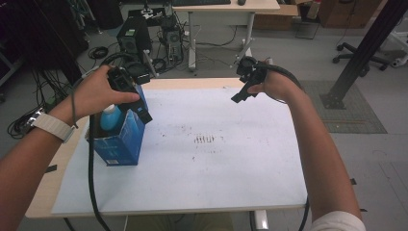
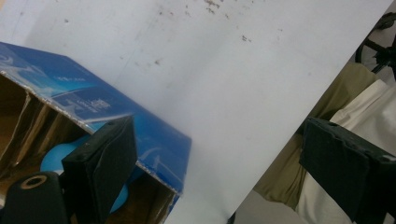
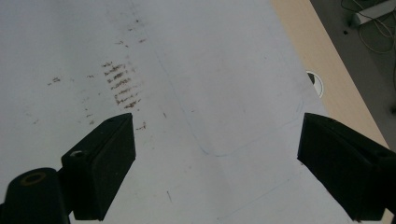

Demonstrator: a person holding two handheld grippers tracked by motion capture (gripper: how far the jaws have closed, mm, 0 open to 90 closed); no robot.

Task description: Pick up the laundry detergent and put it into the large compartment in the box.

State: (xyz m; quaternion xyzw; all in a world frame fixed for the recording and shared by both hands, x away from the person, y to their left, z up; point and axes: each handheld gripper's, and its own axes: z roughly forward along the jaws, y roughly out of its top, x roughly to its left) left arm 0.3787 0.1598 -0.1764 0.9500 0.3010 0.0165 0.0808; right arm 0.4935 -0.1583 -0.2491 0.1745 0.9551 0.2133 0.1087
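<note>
Two grippers over a bench (image 1: 226,83) that's covered with a white sheet (image 1: 202,168), which has some brown smudges (image 1: 204,139) around the middle of the high view. Room behind is pretty cluttered: a black computer tower (image 1: 133,36) and cable tangles on the floor at upper left, a white desk (image 1: 221,14) at top centre, an office chair base (image 1: 361,55) at upper right.

On the left side of the bench stands a blue cardboard box (image 1: 120,137), top flaps open, with a light blue rounded bottle (image 1: 110,118) standing inside it. The left gripper (image 1: 134,94) hovers right at the box's open top, tilted downward, jaws spread wide; in the left gripper view one jaw sits over the box opening and the other hangs off past the bench edge. The right gripper (image 1: 245,84) is held up over the far right part of the sheet, well apart from the box, jaws wide open with nothing between them, pointing down at the bare sheet.
</note>
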